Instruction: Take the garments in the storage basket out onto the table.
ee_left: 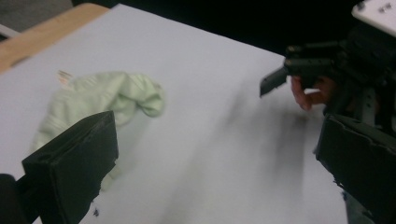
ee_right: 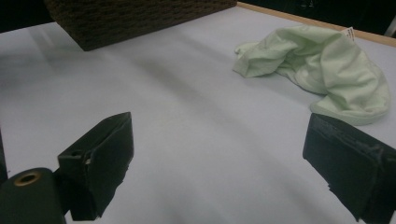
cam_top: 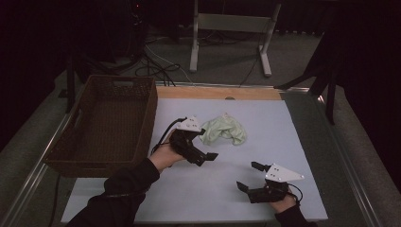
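A crumpled pale green cloth lies on the white mat, a little behind its middle. My left gripper hovers just left of and in front of the cloth, open and holding nothing. In the left gripper view the cloth sits beyond the left jaw, and a finger of my other gripper shows farther off. My right gripper is near the mat's front right, open and holding nothing. In the right gripper view the cloth lies ahead, apart from the wide-spread jaws of that gripper.
A brown wicker basket stands along the mat's left edge, with nothing seen inside; its wall also appears in the right gripper view. A wooden strip borders the mat's far side. Metal table rails run along both sides.
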